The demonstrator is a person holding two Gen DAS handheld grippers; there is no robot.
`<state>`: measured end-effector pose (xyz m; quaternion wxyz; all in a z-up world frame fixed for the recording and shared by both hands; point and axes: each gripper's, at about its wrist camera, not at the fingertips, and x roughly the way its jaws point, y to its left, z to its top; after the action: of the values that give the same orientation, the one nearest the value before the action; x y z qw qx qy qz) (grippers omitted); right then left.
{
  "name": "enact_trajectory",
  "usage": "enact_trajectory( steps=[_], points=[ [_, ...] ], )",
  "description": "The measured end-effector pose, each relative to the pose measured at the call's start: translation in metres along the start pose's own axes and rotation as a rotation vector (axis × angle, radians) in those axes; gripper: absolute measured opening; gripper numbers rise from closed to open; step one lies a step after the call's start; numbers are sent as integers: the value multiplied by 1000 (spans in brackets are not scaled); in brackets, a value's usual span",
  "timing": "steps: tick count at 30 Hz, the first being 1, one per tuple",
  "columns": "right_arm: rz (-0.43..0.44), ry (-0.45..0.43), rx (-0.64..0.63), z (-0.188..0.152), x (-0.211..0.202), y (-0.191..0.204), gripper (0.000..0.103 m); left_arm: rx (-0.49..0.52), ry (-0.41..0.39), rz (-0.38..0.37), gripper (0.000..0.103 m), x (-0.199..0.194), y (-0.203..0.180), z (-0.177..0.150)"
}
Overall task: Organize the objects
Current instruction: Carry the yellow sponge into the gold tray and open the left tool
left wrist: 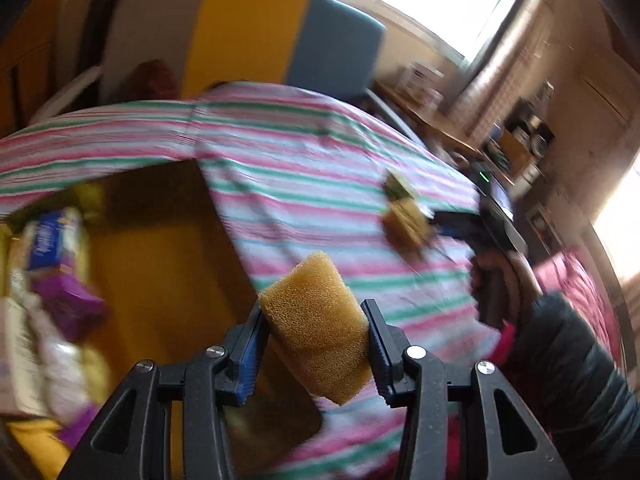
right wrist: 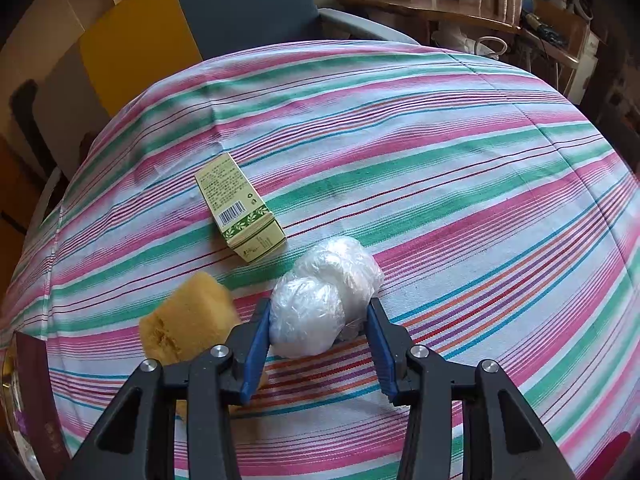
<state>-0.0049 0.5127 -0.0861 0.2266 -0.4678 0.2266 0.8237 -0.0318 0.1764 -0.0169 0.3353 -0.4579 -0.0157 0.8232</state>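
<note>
My left gripper (left wrist: 312, 306) is shut on a yellow sponge (left wrist: 316, 328) and holds it in the air above the striped cloth (left wrist: 320, 168). The picture around it is blurred. The right wrist view shows the same sponge (right wrist: 192, 320) blurred at the lower left. My right gripper (right wrist: 319, 304) is shut on a white bundle wrapped in clear plastic (right wrist: 320, 300) that rests on the striped cloth (right wrist: 440, 160). Both blue pads press its sides. A green and cream carton (right wrist: 240, 212) lies flat just beyond the bundle, also seen as the blurred carton (left wrist: 404, 216).
A yellow open box (left wrist: 168, 264) sits at the left with several packets (left wrist: 52, 248) along its left side. A dark sleeve (left wrist: 580, 368) comes in from the right. A blue and yellow chair (right wrist: 240, 4) stands behind the table, and a cluttered wooden shelf (right wrist: 432, 4) at the back right.
</note>
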Motion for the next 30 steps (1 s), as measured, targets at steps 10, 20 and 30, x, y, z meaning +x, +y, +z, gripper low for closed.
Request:
enact_trajectory(
  steps=[10, 20, 30],
  points=[
    [-7, 7, -13, 0, -2, 1, 45, -137, 25, 173, 46, 24, 122, 58],
    [-28, 11, -37, 0, 2, 4, 37, -196, 88, 241, 54, 69, 176, 76],
    [-36, 7, -41, 0, 1, 3, 30, -196, 50, 263, 75, 54, 172, 76]
  ],
)
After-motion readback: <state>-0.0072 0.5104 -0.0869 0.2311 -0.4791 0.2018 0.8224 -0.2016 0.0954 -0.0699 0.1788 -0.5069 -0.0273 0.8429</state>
